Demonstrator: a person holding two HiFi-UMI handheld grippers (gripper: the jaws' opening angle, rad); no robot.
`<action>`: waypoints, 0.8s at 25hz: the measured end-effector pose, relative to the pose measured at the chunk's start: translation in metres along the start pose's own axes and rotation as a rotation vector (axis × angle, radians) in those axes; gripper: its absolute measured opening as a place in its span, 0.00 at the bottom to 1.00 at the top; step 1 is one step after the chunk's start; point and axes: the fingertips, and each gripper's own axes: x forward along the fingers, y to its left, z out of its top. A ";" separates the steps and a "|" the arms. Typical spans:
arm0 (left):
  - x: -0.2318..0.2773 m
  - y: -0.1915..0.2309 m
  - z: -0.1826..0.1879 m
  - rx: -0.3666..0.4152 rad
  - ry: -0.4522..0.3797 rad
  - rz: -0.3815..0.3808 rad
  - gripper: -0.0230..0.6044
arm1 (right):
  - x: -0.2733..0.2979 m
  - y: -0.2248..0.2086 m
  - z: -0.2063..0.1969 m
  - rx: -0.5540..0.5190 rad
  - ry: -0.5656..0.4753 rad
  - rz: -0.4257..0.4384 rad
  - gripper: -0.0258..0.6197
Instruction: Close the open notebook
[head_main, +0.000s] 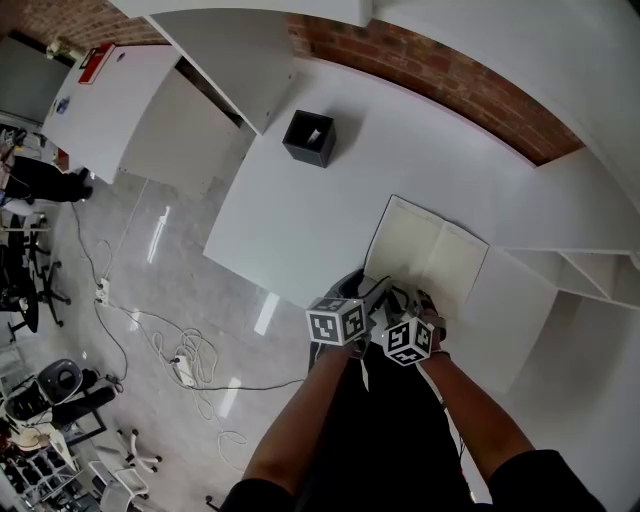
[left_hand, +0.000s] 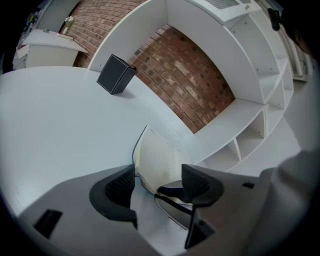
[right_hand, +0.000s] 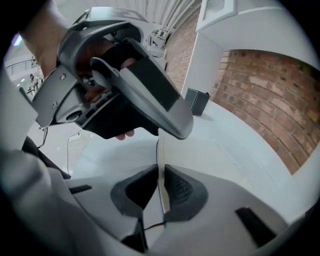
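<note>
Right claw (right_hand: 160, 187) clamped on thin near edge of notebook (head_main: 430, 250); left claw (left_hand: 157, 182) wide open.
Notebook lies open at near edge of table (head_main: 290, 220). Swing pinched leaf over spine in one arc, grip light.

Looks like a lab or studio-type workspace, definitely not a home. There's a big plain white table (head_main: 290, 220) with built-in white shelves (head_main: 590, 285) beside it, set against an exposed brick wall (head_main: 450, 85). The glossy grey floor (head_main: 150, 260) has loose cables (head_main: 203, 352) trailing to a power strip (head_main: 184, 372). Along the left edge there's an office chair (head_main: 25, 290) and dark gear that's too small to identify, plus a white cabinet (head_main: 110, 100).
</note>
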 end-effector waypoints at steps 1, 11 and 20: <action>0.000 0.002 -0.001 -0.003 0.000 0.005 0.48 | 0.000 0.000 0.000 0.011 -0.002 0.009 0.10; 0.004 0.027 -0.009 -0.062 0.006 0.062 0.48 | -0.003 -0.001 0.001 0.061 -0.034 0.039 0.09; 0.012 0.032 -0.006 -0.167 -0.010 0.032 0.43 | -0.006 -0.002 0.001 0.093 -0.059 0.054 0.09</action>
